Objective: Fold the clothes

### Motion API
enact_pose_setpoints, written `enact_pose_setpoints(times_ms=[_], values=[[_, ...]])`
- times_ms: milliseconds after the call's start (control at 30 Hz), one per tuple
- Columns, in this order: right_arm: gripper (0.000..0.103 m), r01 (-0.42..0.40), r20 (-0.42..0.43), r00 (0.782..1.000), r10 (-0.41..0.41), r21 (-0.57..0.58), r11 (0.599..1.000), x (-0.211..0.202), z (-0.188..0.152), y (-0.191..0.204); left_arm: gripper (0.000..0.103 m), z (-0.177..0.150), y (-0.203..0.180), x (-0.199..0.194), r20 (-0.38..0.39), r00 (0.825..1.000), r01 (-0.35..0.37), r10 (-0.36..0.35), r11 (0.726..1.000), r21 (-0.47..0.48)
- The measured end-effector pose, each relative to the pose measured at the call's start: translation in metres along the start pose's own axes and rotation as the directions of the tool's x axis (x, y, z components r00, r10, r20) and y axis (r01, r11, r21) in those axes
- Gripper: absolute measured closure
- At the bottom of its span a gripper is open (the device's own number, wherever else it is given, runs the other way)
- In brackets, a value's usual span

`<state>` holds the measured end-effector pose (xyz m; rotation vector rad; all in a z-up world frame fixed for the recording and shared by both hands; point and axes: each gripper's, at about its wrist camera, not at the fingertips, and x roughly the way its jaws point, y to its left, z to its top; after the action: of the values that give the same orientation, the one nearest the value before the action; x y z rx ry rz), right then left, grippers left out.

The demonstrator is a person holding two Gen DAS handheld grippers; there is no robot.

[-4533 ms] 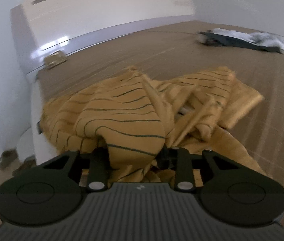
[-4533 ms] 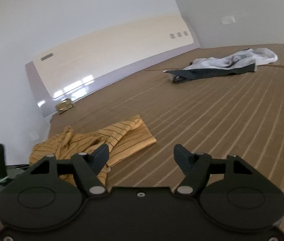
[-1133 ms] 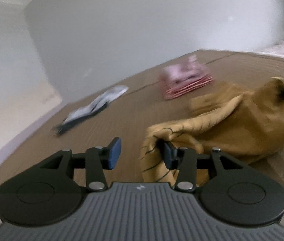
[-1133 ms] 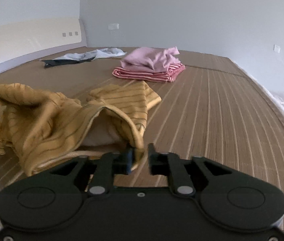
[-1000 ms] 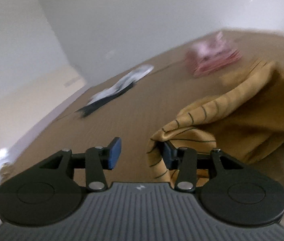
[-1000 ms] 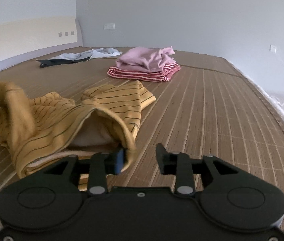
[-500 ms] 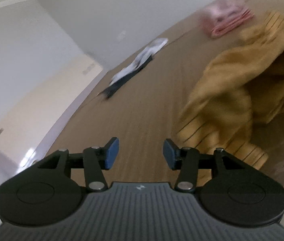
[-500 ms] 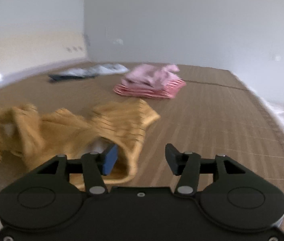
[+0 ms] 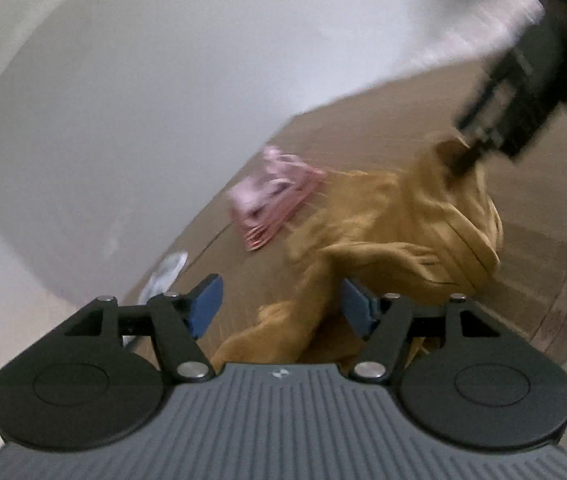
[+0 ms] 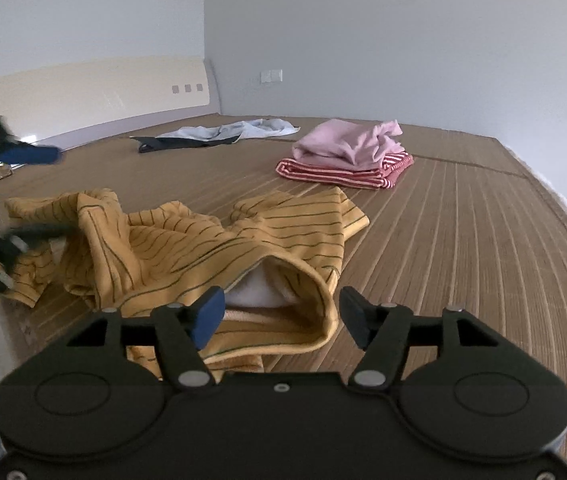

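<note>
left gripper (image 9: 279, 306) spread wide, seemingly empty | right gripper (image 10: 281, 314) wide, straddling yellow shirt (image 10: 203, 240)

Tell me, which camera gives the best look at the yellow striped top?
The right wrist view: the yellow striped top lies sharp there, crumpled on the mat, stripes plain. The left wrist view shows it only as a blurred yellow heap.

No readable text, label, brand or number shows in either view.

Both claws have let go of the yellow striped shirt (image 10: 203, 248).
</note>
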<state>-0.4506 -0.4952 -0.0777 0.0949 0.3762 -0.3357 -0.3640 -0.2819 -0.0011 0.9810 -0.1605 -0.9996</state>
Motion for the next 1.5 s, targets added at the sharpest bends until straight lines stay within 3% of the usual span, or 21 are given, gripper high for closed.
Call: enact_pose_setpoints(times_ms=[100,233,267,367,467,600,700,833,967,1133,1267,1500], values=[[0.037,-0.008,0.001,1.000,0.008,0.020,1.000,-0.003,-0.003,-0.004,0.038,0.007,-0.016,0.018,-0.012,0.999,0.050,-0.050,0.995,0.088],[0.036,-0.020,0.004,1.000,0.020,0.051,0.998,-0.006,-0.006,-0.010,0.083,0.009,-0.018,0.030,-0.078,0.996,0.051,-0.045,0.996,0.073],[0.036,-0.023,0.004,1.000,0.023,0.059,0.998,-0.007,-0.007,-0.011,0.086,0.009,-0.011,0.028,-0.082,0.996,0.044,-0.042,0.999,0.020],[0.034,-0.027,0.005,1.000,0.026,0.079,0.996,-0.009,-0.010,-0.015,0.087,0.007,0.015,0.014,-0.050,0.999,-0.002,-0.006,0.988,-0.157],[0.034,-0.018,-0.005,1.000,0.018,0.092,0.996,-0.006,-0.012,-0.017,0.087,0.003,0.042,-0.006,-0.051,0.995,-0.099,0.090,0.969,-0.224],[0.034,-0.032,-0.009,0.999,0.033,0.104,0.994,-0.003,-0.015,-0.016,0.087,-0.010,0.074,-0.028,-0.153,0.960,-0.269,0.233,0.918,-0.292],[0.034,-0.044,-0.015,0.999,0.046,0.101,0.994,0.000,-0.017,-0.013,0.087,-0.034,0.094,-0.037,-0.251,0.934,-0.334,0.254,0.870,-0.363],[0.033,-0.054,-0.032,0.998,0.057,0.088,0.995,0.006,-0.018,-0.009,0.087,-0.065,0.103,-0.039,-0.331,0.921,-0.335,0.204,0.850,-0.406],[0.032,-0.061,-0.047,0.997,0.065,0.072,0.996,0.012,-0.019,-0.005,0.087,-0.082,0.088,-0.039,-0.359,0.914,-0.326,0.188,0.866,-0.379],[0.029,-0.079,-0.043,0.996,0.081,0.055,0.995,0.016,-0.018,-0.003,0.086,-0.088,0.081,-0.026,-0.359,0.914,-0.326,0.187,0.867,-0.377],[0.028,-0.100,-0.045,0.994,0.102,0.034,0.994,0.019,-0.017,0.000,0.086,-0.079,0.084,0.006,-0.352,0.918,-0.318,0.183,0.871,-0.376],[0.029,-0.113,-0.111,0.988,0.106,-0.061,0.992,0.028,-0.019,0.020,0.086,-0.080,0.082,0.019,-0.357,0.917,-0.311,0.176,0.876,-0.368]])
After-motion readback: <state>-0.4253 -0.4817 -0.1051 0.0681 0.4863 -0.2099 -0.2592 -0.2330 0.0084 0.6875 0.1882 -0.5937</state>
